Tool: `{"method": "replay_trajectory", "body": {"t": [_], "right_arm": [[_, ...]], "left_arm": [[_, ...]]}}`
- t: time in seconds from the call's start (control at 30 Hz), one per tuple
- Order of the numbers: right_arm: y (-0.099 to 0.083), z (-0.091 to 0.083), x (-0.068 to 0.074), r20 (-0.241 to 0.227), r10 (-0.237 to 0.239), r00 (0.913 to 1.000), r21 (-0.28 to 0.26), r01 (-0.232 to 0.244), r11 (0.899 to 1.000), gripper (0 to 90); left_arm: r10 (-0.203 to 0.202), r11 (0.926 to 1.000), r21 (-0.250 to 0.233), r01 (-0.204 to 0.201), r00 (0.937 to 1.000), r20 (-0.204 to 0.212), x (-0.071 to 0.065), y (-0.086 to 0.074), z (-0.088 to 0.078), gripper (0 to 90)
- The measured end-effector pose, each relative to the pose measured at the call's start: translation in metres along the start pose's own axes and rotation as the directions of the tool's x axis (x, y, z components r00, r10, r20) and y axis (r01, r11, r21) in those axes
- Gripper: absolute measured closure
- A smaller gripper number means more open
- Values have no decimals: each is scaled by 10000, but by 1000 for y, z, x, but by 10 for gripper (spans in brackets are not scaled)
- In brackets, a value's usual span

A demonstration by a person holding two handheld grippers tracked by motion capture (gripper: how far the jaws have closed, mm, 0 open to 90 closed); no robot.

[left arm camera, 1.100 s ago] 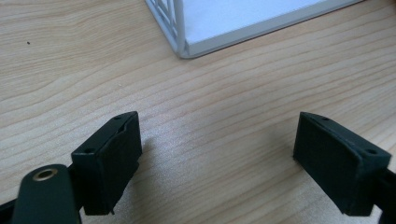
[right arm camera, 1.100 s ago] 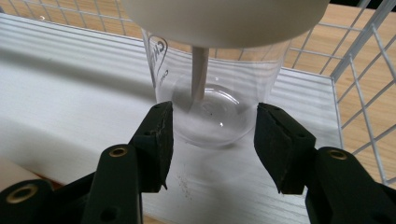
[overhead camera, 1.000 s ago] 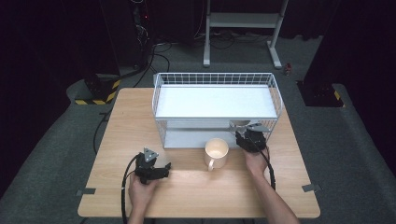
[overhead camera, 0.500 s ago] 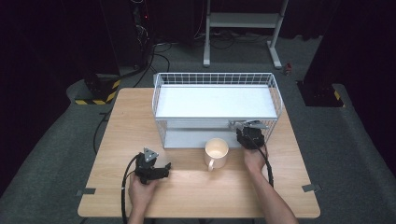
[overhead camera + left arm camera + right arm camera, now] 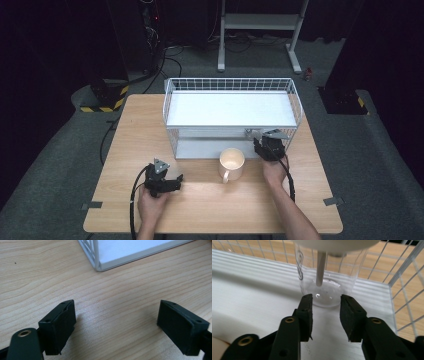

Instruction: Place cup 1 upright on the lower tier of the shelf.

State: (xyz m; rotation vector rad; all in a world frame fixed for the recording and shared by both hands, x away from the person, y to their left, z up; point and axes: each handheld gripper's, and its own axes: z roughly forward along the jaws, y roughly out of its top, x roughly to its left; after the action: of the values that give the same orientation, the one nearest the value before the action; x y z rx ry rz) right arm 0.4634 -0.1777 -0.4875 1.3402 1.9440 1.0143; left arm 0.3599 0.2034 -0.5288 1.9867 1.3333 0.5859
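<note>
A clear glass (image 5: 328, 282) stands on the white lower shelf (image 5: 249, 297) of a wire rack (image 5: 230, 107), just past my right gripper's tips. My right gripper (image 5: 326, 300) points at it with its jaws drawn close, a narrow gap left and nothing between them. In the high view the right gripper (image 5: 263, 143) reaches under the rack's top shelf at the front right. A cream mug (image 5: 231, 162) sits on the table in front of the rack. My left gripper (image 5: 117, 323) rests over bare wood near the rack's corner (image 5: 97, 265), jaws wide open and empty.
The wooden table (image 5: 210, 200) has free room along its front and left side. Wire walls (image 5: 404, 290) close the rack's right side near the glass. A pale rounded shape (image 5: 334, 243) hangs over the glass. Cables trail from both grippers toward the person.
</note>
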Motion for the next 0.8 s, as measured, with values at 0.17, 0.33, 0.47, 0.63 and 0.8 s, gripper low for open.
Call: {"method": "replay_trajectory", "body": {"t": [0.17, 0.33, 0.47, 0.63, 0.8], "right_arm": [[0, -7, 1, -161, 109, 9998, -23, -110, 9999, 552], [-1, -13, -1, -353, 146, 9993, -23, -147, 9999, 495], [-1, -20, -3, -562, 133, 9983, -186, -144, 9997, 464], [-4, -27, -7, -812, 271, 9963, -266, -293, 9992, 429], [-2, -37, -7, -1112, 228, 9935, -450, -279, 9986, 410]], "left_arm": [[7, 10000, 1, -7, 10000, -2, 0, 0, 0, 154], [2, 10000, 1, -2, 10000, -16, 0, 0, 0, 155], [2, 10000, -1, -2, 10000, -15, 0, 0, 0, 155], [-5, 10000, -4, 5, 10000, -13, 0, 0, 0, 156], [23, 10000, -2, -23, 10000, -35, 0, 0, 0, 157]]}}
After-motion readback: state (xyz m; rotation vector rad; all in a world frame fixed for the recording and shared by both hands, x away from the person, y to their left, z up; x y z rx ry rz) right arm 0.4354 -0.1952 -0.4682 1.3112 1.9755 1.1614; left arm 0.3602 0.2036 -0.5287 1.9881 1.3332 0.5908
